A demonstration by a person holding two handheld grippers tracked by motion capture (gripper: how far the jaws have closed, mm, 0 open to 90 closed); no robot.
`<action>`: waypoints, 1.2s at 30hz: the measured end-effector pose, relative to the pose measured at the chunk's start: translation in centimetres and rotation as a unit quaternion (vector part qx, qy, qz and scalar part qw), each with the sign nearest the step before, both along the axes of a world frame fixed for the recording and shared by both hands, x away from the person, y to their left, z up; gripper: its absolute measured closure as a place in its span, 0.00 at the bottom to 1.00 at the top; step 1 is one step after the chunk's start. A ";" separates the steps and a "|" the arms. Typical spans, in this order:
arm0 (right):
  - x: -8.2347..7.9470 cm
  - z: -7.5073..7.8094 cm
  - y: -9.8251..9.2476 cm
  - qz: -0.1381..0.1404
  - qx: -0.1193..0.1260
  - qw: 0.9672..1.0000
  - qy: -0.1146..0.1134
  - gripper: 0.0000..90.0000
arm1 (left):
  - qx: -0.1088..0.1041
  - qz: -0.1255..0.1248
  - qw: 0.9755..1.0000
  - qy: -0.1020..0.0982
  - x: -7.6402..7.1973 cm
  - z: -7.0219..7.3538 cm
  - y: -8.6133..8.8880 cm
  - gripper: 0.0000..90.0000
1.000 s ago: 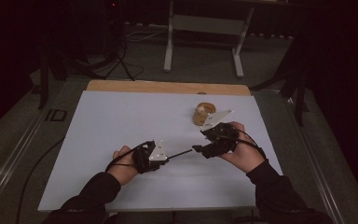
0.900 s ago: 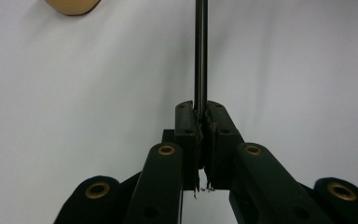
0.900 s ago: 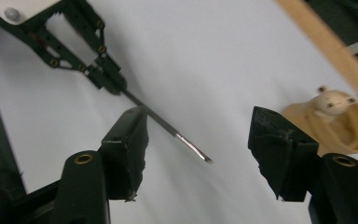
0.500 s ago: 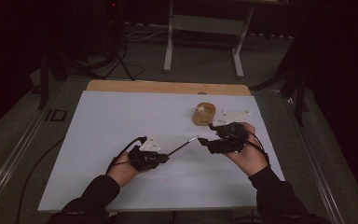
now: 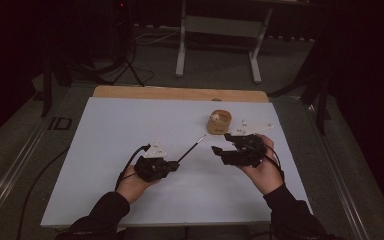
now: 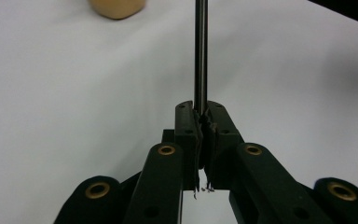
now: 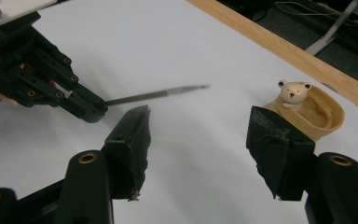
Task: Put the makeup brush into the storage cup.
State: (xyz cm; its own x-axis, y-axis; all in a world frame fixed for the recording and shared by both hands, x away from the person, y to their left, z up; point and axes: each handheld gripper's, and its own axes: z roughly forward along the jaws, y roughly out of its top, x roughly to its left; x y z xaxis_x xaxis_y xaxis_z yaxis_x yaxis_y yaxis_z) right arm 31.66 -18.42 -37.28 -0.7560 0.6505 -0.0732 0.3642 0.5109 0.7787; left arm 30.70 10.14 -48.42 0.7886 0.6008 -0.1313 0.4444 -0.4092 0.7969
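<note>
The right gripper (image 5: 215, 149) has drawn away from the rod (image 5: 192, 149).

The table (image 5: 130, 150) has a plain white top, and a light wooden strip (image 5: 180, 93) of tan colour runs on its far edge. The left tool (image 6: 200, 135) and the right tool (image 7: 198, 149) are both black with small brass-coloured rivets, and the thin rod (image 6: 201, 51) is dark grey. The small dish (image 7: 321, 114) is honey yellow, and the little bear (image 7: 292, 91) on it is cream with dark eyes and nose.
</note>
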 end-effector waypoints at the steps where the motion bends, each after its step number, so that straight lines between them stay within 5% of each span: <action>1: 0.0 0.0 0.0 0.000 0.000 1.000 0.000 0.44 | 0.000 0.000 1.000 0.000 0.0 0.0 0.0 0.95; 5: -0.2 -0.6 0.4 -0.012 0.009 1.000 0.006 0.44 | -0.012 0.020 1.000 0.010 -0.3 -0.2 0.1 0.95; 9: -0.2 -1.0 0.9 -0.017 0.037 0.999 0.012 0.45 | -0.060 0.042 0.997 0.034 -0.6 -0.5 0.3 0.95; 12: -0.2 -1.0 1.3 -0.015 0.043 0.999 0.012 0.45 | -0.075 0.042 0.995 0.042 -0.6 -0.6 0.4 0.95; 13: -0.2 -1.0 1.5 -0.017 0.052 0.998 0.011 0.45 | -0.105 0.044 0.992 0.058 -0.6 -0.7 0.5 0.95; 16: 0.0 -0.9 1.6 -0.025 0.082 0.996 0.020 0.45 | -0.121 0.049 0.989 0.063 -0.6 -0.7 0.7 0.95; 18: 0.3 -0.9 1.5 -0.025 0.107 0.993 0.033 0.45 | -0.131 0.051 0.988 0.057 -0.7 -0.7 0.8 0.95; 19: 0.5 -1.0 1.5 -0.030 0.118 0.992 0.039 0.45 | -0.160 0.041 0.985 0.051 -0.7 -0.8 1.0 0.95; 24: 1.0 -1.4 1.6 -0.034 0.162 0.984 0.063 0.47 | -0.198 0.022 0.980 0.028 -0.7 -1.5 1.5 0.95; 27: 1.0 -1.5 1.8 -0.031 0.175 0.981 0.071 0.49 | -0.189 0.030 0.982 0.006 -1.0 -1.5 1.4 0.95; 28: 1.1 -1.5 2.1 -0.028 0.190 0.979 0.076 0.53 | -0.197 0.038 0.980 -0.011 -1.2 -1.5 1.5 0.95; 31: 1.4 -1.6 2.4 -0.019 0.213 0.972 0.096 0.57 | -0.194 0.017 0.980 -0.039 -1.4 -1.5 1.4 0.95; 36: 1.6 -1.7 2.9 -0.033 0.228 0.968 0.100 0.61 | -0.190 -0.001 0.980 -0.054 -1.5 -1.5 1.2 0.95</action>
State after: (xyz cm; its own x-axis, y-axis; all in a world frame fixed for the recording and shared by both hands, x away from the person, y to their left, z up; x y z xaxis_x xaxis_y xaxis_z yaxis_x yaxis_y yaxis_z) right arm 33.31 -15.49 -38.99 -0.6805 0.6281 0.3773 0.5516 0.1003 0.8280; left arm 29.22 11.37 -49.90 0.8109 0.5237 -0.2612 0.3485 -0.0735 0.9344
